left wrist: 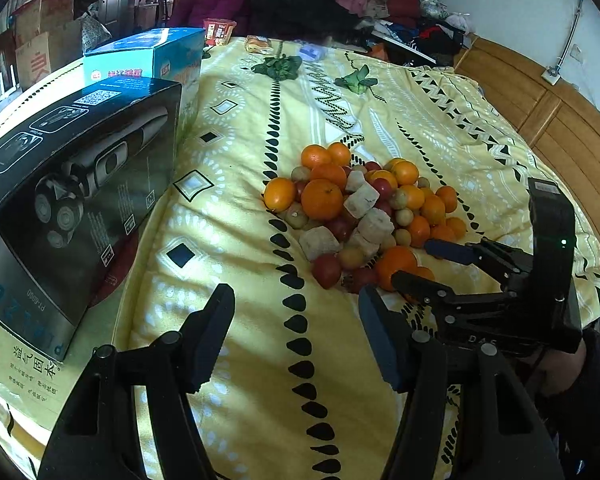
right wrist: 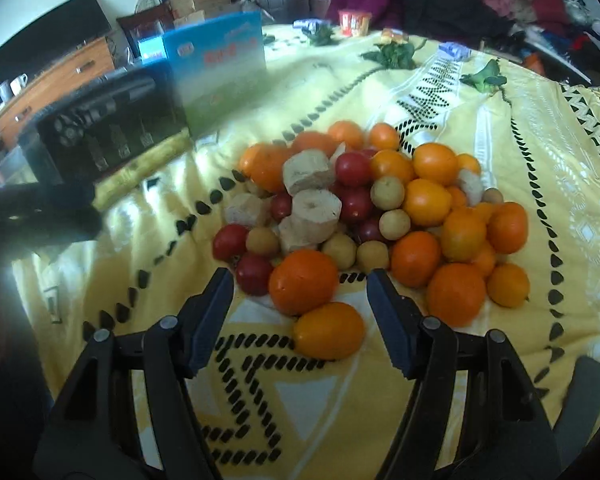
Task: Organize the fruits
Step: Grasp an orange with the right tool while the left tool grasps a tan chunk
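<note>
Sorting barely begun: mixed fruit pile (right wrist: 364,216) sits unsorted mid-bedspread (right wrist: 520,360), right gripper (right wrist: 300,300) jaws spread around a near-edge orange (right wrist: 303,281), left gripper (left wrist: 296,328) spread, empty.

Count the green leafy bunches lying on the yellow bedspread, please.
3 bunches: one beside the red cup, one below the bread packet, one farther right; the blue box may hide others.
</note>
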### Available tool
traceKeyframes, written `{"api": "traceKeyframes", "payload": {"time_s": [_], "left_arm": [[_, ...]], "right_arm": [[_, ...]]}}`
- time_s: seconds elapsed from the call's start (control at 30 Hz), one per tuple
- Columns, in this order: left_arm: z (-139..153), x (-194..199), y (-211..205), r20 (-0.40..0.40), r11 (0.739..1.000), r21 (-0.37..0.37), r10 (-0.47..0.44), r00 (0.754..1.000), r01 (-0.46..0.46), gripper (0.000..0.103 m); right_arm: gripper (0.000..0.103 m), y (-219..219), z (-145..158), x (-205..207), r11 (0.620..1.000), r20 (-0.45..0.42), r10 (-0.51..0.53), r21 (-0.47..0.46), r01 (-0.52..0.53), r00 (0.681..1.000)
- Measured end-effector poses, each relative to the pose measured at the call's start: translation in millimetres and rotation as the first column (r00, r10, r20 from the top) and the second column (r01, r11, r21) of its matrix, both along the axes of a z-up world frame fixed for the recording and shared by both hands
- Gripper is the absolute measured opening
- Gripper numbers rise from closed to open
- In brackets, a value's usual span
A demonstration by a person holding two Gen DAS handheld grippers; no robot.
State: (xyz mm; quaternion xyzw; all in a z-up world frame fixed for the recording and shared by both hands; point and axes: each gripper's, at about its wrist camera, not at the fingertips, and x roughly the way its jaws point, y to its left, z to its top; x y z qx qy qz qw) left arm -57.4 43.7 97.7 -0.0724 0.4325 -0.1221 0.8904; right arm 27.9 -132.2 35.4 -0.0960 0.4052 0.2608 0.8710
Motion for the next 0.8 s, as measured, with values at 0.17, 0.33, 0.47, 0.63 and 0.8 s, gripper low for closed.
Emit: {"api": "traceKeyframes", "payload": {"time_s": [0.17,0.33,0.47,0.63,0.8], "left_arm": [[0,3,2,-0.001,1.0,-0.007,-0.005,1.0,0.005,0.066],[-6,10,1,-0.016,1.0,-0.03,-0.006,1.0,0.005,0.066],[-14,20,-6,-0.026,0.999,-0.041,-0.022,0.999,0.021,0.065],[-29,50,-17,-0.061,0.997,-0.071,-0.041,0.997,0.037,0.057],[-45,77,-28,-0.117,0.995,-0.099,-0.04,0.992,0.028,0.04]], "right_arm": [[0.068,9,-12,8,0.998,-0.039,0.034,-0.047,-0.036,0.999],[0.045,4,-10,12,0.999,-0.066,0.015,-0.029,-0.017,0.998],[0.045,-15,17,-1,0.994,-0.009,-0.056,0.091,0.057,0.998],[0.045,-33,34,-22,0.972,0.004,-0.12,0.204,0.116,0.993],[0.045,-38,34,-30,0.967,-0.011,-0.113,0.229,0.112,0.994]]}}
